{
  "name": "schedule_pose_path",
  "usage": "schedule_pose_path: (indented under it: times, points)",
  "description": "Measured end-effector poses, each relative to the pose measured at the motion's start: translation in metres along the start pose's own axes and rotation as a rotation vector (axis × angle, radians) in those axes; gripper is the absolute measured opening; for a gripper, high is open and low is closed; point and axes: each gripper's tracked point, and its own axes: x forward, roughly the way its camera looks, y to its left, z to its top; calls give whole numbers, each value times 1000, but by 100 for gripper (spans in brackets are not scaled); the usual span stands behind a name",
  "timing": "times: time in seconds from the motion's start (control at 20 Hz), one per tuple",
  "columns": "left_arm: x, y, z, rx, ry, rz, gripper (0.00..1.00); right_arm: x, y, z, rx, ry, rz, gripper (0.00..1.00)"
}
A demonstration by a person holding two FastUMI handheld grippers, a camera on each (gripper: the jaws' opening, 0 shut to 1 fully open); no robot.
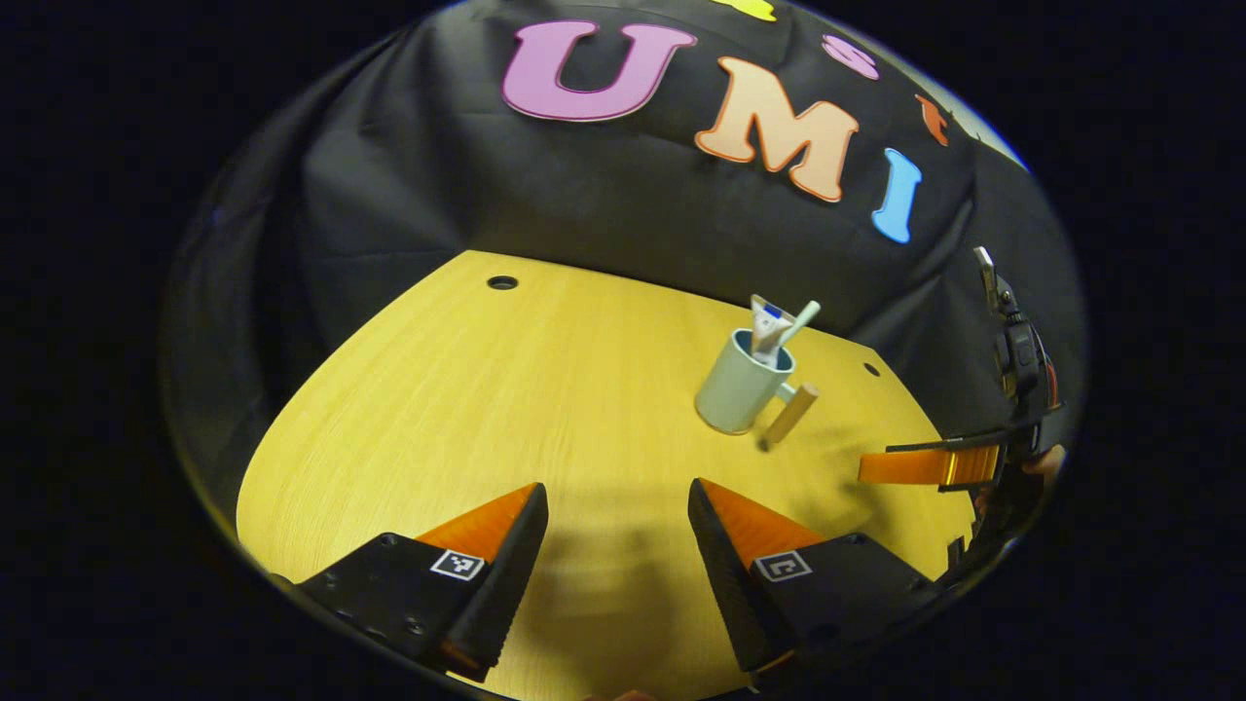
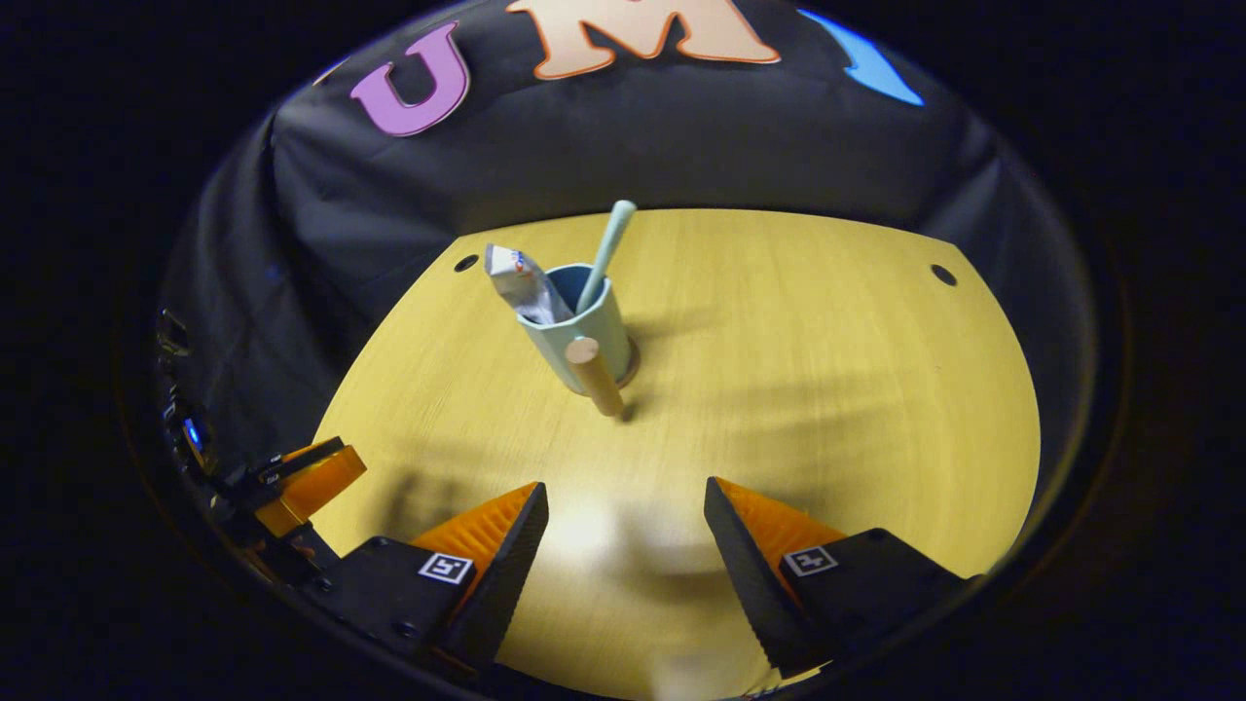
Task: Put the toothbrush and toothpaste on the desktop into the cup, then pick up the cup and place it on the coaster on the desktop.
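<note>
Right gripper view puts the cup (image 2: pixel 582 336) ahead of you, upright near the middle of the tabletop (image 2: pixel 827 389), with its wooden handle (image 2: pixel 595 376) pointing back toward your right claw (image 2: pixel 623 531). The toothbrush (image 2: pixel 605 255) stands in it and leans over the far rim, and the toothpaste (image 2: pixel 521 284) sticks out at the cup's left side. A dark edge at the cup's base looks like the coaster (image 2: pixel 633 368), with the cup sitting on it, though most of it is hidden. Your right claw stands wide apart with nothing between its fingers, well short of the cup, and only bare tabletop lies between them. The left claw (image 2: pixel 311 482) shows at the lower left of this view, off to the side of the cup.

In the left gripper view the cup (image 1: pixel 737 389) sits toward the far right of the tabletop (image 1: pixel 467 409), handle (image 1: pixel 790 415) angled down to the right, toothbrush (image 1: pixel 800 323) and toothpaste (image 1: pixel 767 329) poking out of the top. Your left claw (image 1: pixel 617 531) is also spread wide and holds nothing, well apart from the cup. The right claw (image 1: pixel 930 465) reaches in from the right edge, near the handle side but not touching it. Small round holes (image 1: pixel 502 282) dot the tabletop's far edge.
</note>
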Motion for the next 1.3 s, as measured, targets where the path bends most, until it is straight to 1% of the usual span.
schedule_pose_path:
  times: [0.05,0.1,0.15,0.25,0.3,0.35,0.4,0.45,0.5,0.55,0.6,0.85,0.9,0.95,1.3]
  points:
    - [4,-6,2,16,8,-23,85,-9,-7,-2,20,-21,-20,99]
    - [8,-11,4,35,15,-40,85,-18,-13,-5,36,-41,-35,96]
    - [13,-14,5,54,24,-52,85,-27,-19,-7,51,-58,-51,99]
    - [19,-22,14,81,18,-74,85,-39,-27,-8,72,-87,-73,99]
    - [20,-26,19,89,14,-84,87,-43,-30,-7,80,-99,-79,96]
    - [22,-30,22,97,12,-94,85,-45,-31,-6,89,-108,-80,96]
    - [22,-33,26,105,9,-101,85,-46,-32,-4,96,-119,-80,96]
    - [24,-35,28,113,7,-106,85,-47,-34,-1,102,-129,-78,99]
    - [25,-38,30,121,9,-111,85,-47,-34,1,108,-138,-77,96]
    - [27,-41,31,128,13,-116,85,-47,-34,4,115,-148,-72,96]
    - [27,-43,32,134,14,-120,85,-46,-32,7,120,-156,-62,99]
    - [29,-62,37,118,7,-116,84,-56,-44,11,139,-190,-39,99]
    - [28,-66,38,108,5,-111,84,-60,-49,10,143,-195,-34,96]
    - [25,-69,39,97,2,-102,85,-65,-55,10,147,-199,-33,99]
    - [11,-91,37,41,-6,-50,85,-98,-87,11,161,-257,-15,99]
